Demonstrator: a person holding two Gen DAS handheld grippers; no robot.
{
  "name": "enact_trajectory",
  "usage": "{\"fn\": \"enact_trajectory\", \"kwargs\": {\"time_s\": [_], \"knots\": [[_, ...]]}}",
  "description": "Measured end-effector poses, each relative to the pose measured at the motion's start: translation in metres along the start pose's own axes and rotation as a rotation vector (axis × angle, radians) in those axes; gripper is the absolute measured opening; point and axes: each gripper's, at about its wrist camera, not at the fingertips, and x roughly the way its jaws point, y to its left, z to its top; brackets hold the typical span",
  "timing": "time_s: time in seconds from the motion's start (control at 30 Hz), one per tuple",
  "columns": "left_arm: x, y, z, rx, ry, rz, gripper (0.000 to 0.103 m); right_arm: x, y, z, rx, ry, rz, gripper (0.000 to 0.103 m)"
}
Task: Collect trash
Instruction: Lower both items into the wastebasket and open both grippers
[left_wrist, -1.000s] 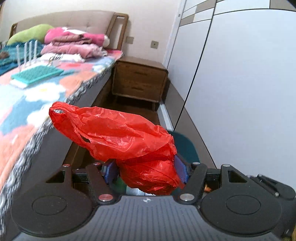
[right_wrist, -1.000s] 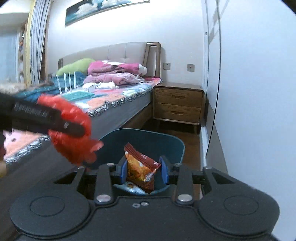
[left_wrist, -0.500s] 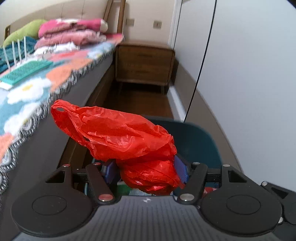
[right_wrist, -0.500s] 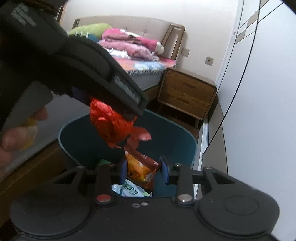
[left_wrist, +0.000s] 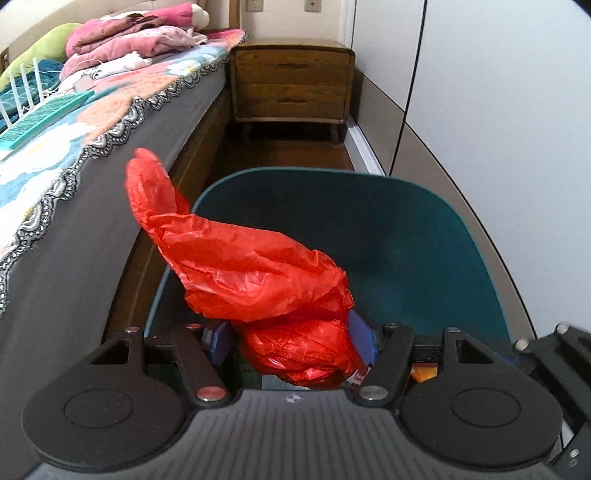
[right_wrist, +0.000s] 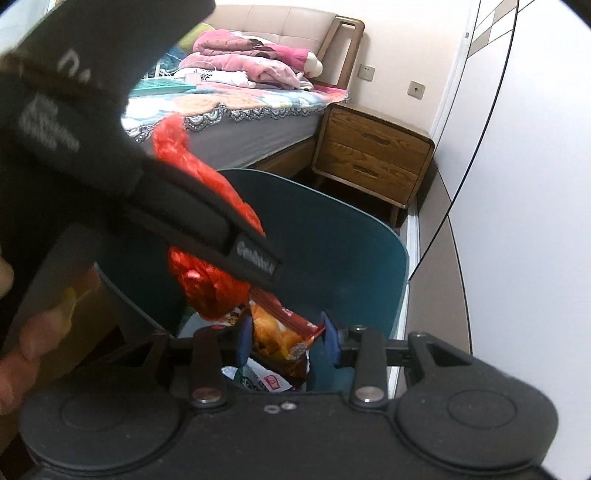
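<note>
Both loads are held over the bin (left_wrist: 424, 236), neither released yet. Red bag (left_wrist: 258, 280) is pinched between the left gripper (left_wrist: 291, 347) fingers, which are closed on its knotted lower bulge; the loose upper part sticks up and to the left of the fingers, past the bin rim toward the bed (left_wrist: 55, 155). Bag is thin crinkled plastic, glossy, bunched; contents can't be told. Snack pack (right_wrist: 280, 332) is clamped between the right gripper (right_wrist: 284, 341) fingers, orange-red foil, crumpled, upright between the pads, directly above the bin opening. Some wrappers (right_wrist: 258, 380) are already seen in the bin below the fingers, so part of the collecting looks done. Left to do, by judgement: both grips to be opened so bag and pack drop in. The bag's loose tail may catch on the rim. Whether more trash remains in the room can't be told.
</note>
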Motion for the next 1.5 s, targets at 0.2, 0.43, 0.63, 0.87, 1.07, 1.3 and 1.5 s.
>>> {"fn": "enact_trajectory", "kwargs": {"time_s": [0.2,0.43,0.63,0.87,1.07,1.3,1.5], "knots": [[0.005,0.004,-0.006,-0.014,0.015,-0.004,0.069,-0.008,0.0,-0.004,-0.013,-0.02,0.004,0.056],[-0.005,0.009,-0.013,-0.024,-0.018,-0.017,0.076,-0.02,0.005,-0.007,-0.035,-0.045,-0.016,0.067],[-0.024,0.015,-0.016,-0.044,-0.059,-0.027,0.08,-0.036,0.002,-0.006,0.005,-0.073,-0.006,0.075],[-0.054,0.025,-0.022,-0.064,-0.102,-0.068,0.08,-0.062,-0.003,-0.008,0.053,-0.12,0.017,0.085],[-0.082,0.034,-0.032,-0.055,-0.139,-0.075,0.08,-0.085,-0.004,-0.015,0.08,-0.147,0.044,0.088],[-0.108,0.045,-0.056,-0.029,-0.158,-0.08,0.08,-0.107,-0.004,-0.029,0.147,-0.152,0.133,0.095],[-0.125,0.057,-0.104,0.015,-0.172,-0.066,0.083,-0.119,0.002,-0.071,0.176,-0.119,0.304,0.103]]}}
